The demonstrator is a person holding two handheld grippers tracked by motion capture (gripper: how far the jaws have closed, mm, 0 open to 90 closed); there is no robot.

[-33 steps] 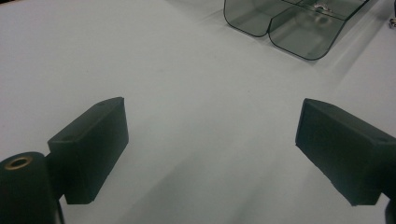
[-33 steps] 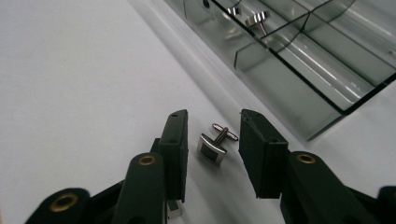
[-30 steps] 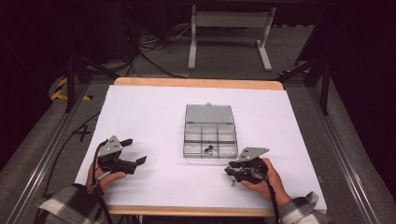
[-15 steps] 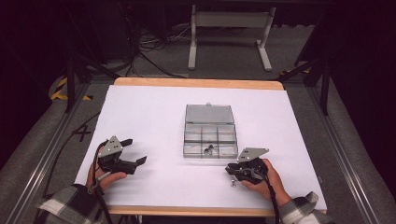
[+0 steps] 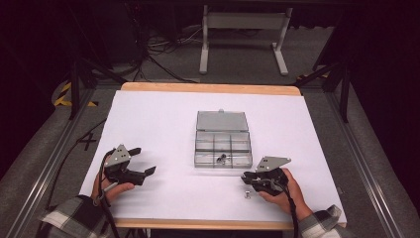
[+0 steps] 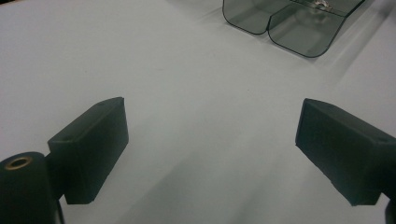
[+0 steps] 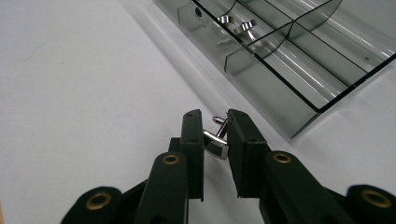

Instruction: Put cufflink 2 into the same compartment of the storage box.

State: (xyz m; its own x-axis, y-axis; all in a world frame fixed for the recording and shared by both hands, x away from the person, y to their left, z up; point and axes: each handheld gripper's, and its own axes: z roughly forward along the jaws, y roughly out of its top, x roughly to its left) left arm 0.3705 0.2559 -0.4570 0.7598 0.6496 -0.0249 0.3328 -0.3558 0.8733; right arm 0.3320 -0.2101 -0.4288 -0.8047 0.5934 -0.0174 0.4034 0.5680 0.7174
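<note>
A clear grey compartment box [image 5: 221,144] lies mid-table with its lid folded back, and a few silver cufflinks [image 5: 221,158] rest in a front compartment. My right gripper [image 5: 246,177] is low over the white table, just right of the box's front corner. Its jaws have just been closing and now pinch a silver cufflink [image 7: 216,142] between the pads of my right gripper [image 7: 215,116]. Another small silver piece [image 5: 246,195] lies on the table just in front of it. My left gripper [image 5: 142,160] hovers at the front left, jaws wide open on nothing [image 6: 212,116].
The white sheet [image 5: 163,124] covers a wooden-edged table. The box's near wall [image 7: 261,88] stands close ahead of the right jaws. A rounded corner of the box [image 6: 289,28] shows far ahead of the left jaws. A metal stand [image 5: 242,34] is beyond the table.
</note>
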